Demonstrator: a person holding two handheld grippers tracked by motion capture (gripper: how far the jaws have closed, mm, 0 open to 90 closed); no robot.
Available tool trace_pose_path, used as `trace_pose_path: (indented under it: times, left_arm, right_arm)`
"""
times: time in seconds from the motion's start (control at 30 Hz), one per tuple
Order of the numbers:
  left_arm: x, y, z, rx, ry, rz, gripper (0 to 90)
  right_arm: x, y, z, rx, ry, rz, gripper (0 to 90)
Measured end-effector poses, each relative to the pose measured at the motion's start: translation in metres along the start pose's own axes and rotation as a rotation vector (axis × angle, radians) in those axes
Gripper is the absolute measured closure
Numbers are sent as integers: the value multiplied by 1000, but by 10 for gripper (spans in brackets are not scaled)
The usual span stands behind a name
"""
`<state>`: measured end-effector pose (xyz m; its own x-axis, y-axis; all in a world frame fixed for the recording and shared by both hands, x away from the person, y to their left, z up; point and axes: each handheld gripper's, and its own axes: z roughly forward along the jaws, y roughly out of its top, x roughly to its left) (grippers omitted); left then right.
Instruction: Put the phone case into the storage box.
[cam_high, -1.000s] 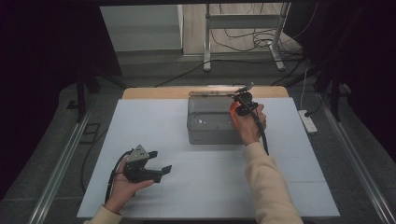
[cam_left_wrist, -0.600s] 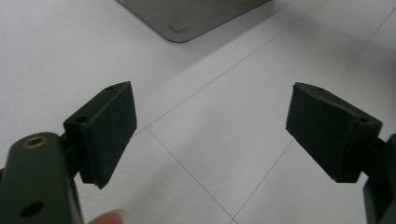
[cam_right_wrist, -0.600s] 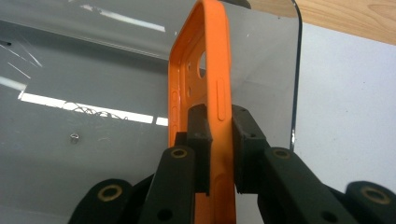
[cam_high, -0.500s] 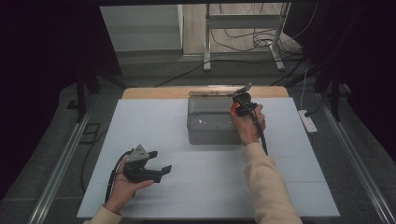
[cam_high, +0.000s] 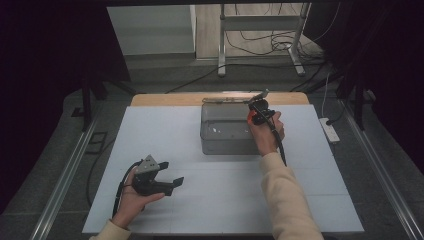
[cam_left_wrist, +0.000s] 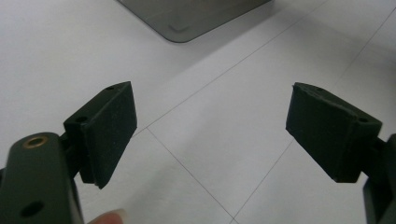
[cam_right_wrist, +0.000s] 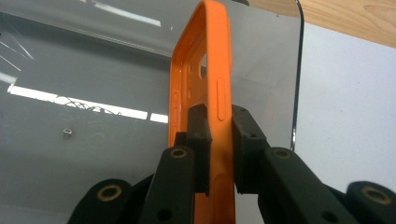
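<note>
Right gripper view looks straight along the black jaws, and they are pinched on the long side rail of an orange phone case (cam_right_wrist: 205, 93), which stands up edge-on between the pads. It looks like a thin moulded shell, so I'd judge it very light and somewhat springy: it should flex rather than crack, though a hard squeeze could bow the rail inward. The smooth plastic may slip, and gripping the rail midway, near the button bumps, seems the sensible spot, since a hold on a corner would let it swing.

From the high view, the right gripper (cam_high: 256, 113) holds the case over the right end of a grey lidded box (cam_high: 227, 129) that sits toward the far edge of the worktop (cam_high: 165, 130). The box's top is glossy and throws back strip-light glare, so anything laid there may slide.

The left gripper (cam_high: 170, 175) rests in the person's hand near the near-left corner of the worktop, jaws spread wide with nothing between them; the left gripper view shows bare white surface between the pads.

The worktop is a white sheet over a wooden table (cam_high: 175, 99), whose edge shows at the far side. Beyond it, the room is dim, with a metal stand (cam_high: 260, 25) and loose cables (cam_high: 265, 42) on the floor.
</note>
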<state>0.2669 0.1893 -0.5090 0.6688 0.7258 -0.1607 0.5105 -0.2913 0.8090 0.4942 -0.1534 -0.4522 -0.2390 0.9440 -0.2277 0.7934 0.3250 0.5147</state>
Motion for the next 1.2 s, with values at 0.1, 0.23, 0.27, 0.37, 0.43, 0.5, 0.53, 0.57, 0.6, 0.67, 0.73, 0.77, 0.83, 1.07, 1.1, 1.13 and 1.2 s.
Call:
trace_pose_path:
  times: [0.1, 0.23, 0.27, 0.37, 0.43, 0.5, 0.53, 0.57, 0.6, 0.67, 0.73, 0.77, 0.83, 1.07, 1.1, 1.13, 1.2]
  left_arm:
    - [0, 0, 0, 2, -1, 3, 164]
    - [0, 0, 0, 2, -2, 2, 165]
    - [0, 0, 0, 3, -1, 3, 165]
    - [0, 0, 0, 2, 0, 4, 166]
    - [0, 0, -1, 1, 1, 4, 166]
    - [0, 0, 0, 2, 1, 2, 166]
    - [0, 0, 0, 3, 1, 3, 166]
    - [0, 0, 0, 3, 0, 3, 166]
    - [0, 0, 0, 4, 0, 3, 166]
    - [0, 0, 0, 3, -1, 2, 166]
    - [0, 0, 0, -1, 0, -3, 166]
    - [0, 0, 0, 4, 3, 3, 166]
    - [-1, 0, 0, 4, 5, 2, 166]
    - [0, 0, 0, 6, 4, 5, 165]
    - [0, 0, 0, 5, 4, 4, 165]
    - [0, 0, 0, 5, 4, 4, 166]
    - [0, 0, 0, 2, 4, 1, 166]
  right_arm:
    - [0, 0, 0, 0, -3, -4, 791]
    - [0, 0, 0, 1, 3, -9, 768]
    - [0, 0, 0, -1, 5, -11, 760]
    - [2, 0, 0, -2, 3, -19, 734]
    - [3, 0, -1, -10, 8, -22, 695]
    - [3, 0, -3, -21, 3, -34, 662]
    - [3, 0, -3, -24, 9, -34, 653]
    - [3, 0, -3, -28, 15, -33, 645]
    - [2, 0, -4, -31, 20, -31, 642]
    - [2, 1, -5, -35, 17, -37, 634]
    - [2, 1, -6, -41, 22, -37, 627]
    - [2, 1, -7, -44, 21, -39, 624]
    - [2, 1, -8, -51, 22, -38, 615]
    - [3, 2, -13, -76, 20, -44, 588]
    - [2, 2, -13, -76, 22, -44, 588]
    - [2, 3, -14, -80, 25, -43, 586]
    - [1, 3, -15, -93, 9, -43, 577]
